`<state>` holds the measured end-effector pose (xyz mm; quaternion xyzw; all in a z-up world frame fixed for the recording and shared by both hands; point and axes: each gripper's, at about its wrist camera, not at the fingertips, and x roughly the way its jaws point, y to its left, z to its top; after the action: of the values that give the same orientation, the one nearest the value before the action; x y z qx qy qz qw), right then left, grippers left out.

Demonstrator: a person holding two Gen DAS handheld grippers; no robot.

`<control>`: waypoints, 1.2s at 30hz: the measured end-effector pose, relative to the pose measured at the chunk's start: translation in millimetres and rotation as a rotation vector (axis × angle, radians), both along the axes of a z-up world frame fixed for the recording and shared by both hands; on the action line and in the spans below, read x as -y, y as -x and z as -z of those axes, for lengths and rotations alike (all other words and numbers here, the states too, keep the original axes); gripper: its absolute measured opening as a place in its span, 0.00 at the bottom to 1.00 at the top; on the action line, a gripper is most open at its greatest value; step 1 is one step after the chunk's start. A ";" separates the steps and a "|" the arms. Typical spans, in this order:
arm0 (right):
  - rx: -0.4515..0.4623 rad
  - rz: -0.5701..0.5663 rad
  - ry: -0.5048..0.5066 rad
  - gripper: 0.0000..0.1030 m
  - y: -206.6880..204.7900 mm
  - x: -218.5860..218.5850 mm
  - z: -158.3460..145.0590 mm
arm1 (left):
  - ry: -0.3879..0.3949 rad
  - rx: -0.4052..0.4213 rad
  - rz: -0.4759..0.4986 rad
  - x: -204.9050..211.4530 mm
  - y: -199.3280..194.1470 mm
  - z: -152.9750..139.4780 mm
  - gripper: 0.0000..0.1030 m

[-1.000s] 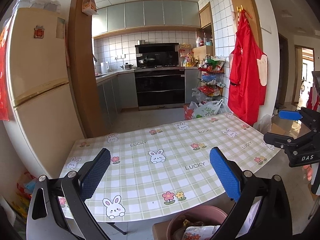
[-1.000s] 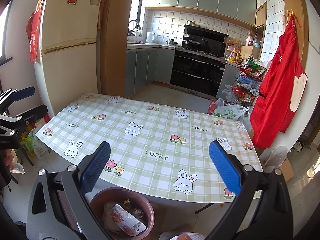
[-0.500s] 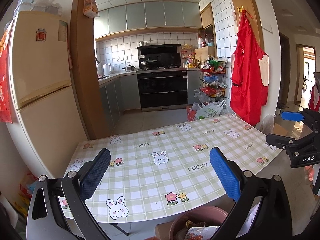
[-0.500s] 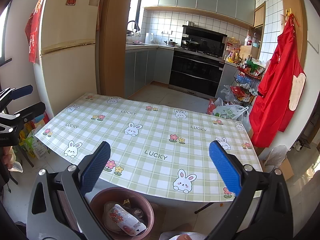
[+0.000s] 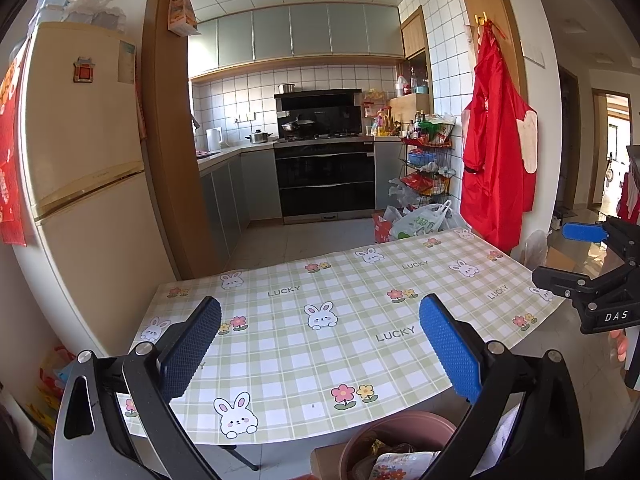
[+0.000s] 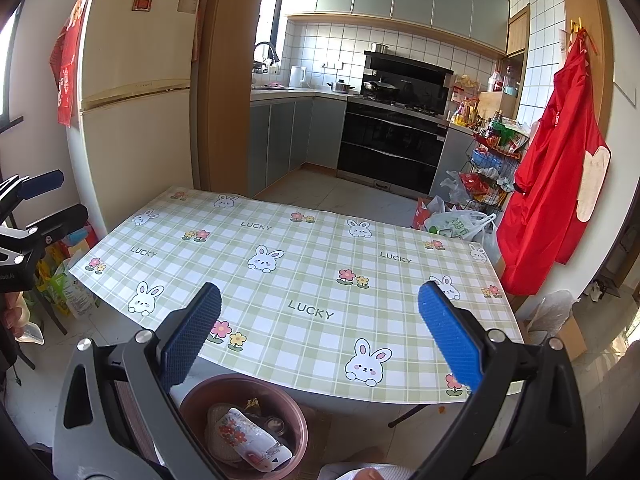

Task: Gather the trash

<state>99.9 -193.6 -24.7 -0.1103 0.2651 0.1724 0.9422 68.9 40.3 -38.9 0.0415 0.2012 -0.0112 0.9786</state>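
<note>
1. Blue ribbed pads on black arms fill the left wrist view: the left gripper (image 5: 320, 344) has its two fingers spread wide with nothing between them, held above the near edge of the table (image 5: 280, 360).
2. Glossy vinyl covers that table, a pale green check printed with white rabbits, small flowers and the word LUCKY; its surface is bare.
3. Below the near edge a round pink bin (image 5: 400, 436) shows only its rim, with a flower-printed wrapper (image 5: 400, 466) and crumpled scraps inside.
4. Off to the right edge, the right gripper (image 5: 576, 256) comes in side-on, one blue pad and one black arm, apart, over the table's right end.
5. Now the right wrist view: the right gripper (image 6: 320, 344) also stands wide open, two blue pads, empty, over the same checked table (image 6: 320, 280).
6. Here the pink bin (image 6: 298, 432) sits on the floor just under the near edge, a smooth plastic bowl shape, and the trash is in it: one white wrapper (image 6: 248, 438) with red flowers lying on top, a gold crinkled scrap (image 6: 253, 403) behind it.
7. At the left edge the left gripper (image 6: 44, 200) pokes in, fingers parted.
8. Behind stand one cream two-door fridge (image 6: 136, 100) and one red apron (image 6: 560, 168) hanging on the wall.
</note>
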 end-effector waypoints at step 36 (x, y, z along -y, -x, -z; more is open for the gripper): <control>0.007 0.023 -0.007 0.95 1.0 4.7 -6.0 | -0.009 0.003 0.003 2.1 3.2 -3.0 0.94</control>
<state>99.0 -198.3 -18.7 -0.1047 0.2625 0.1620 0.9455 65.8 38.2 -36.0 0.0463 0.1995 -0.0114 0.9787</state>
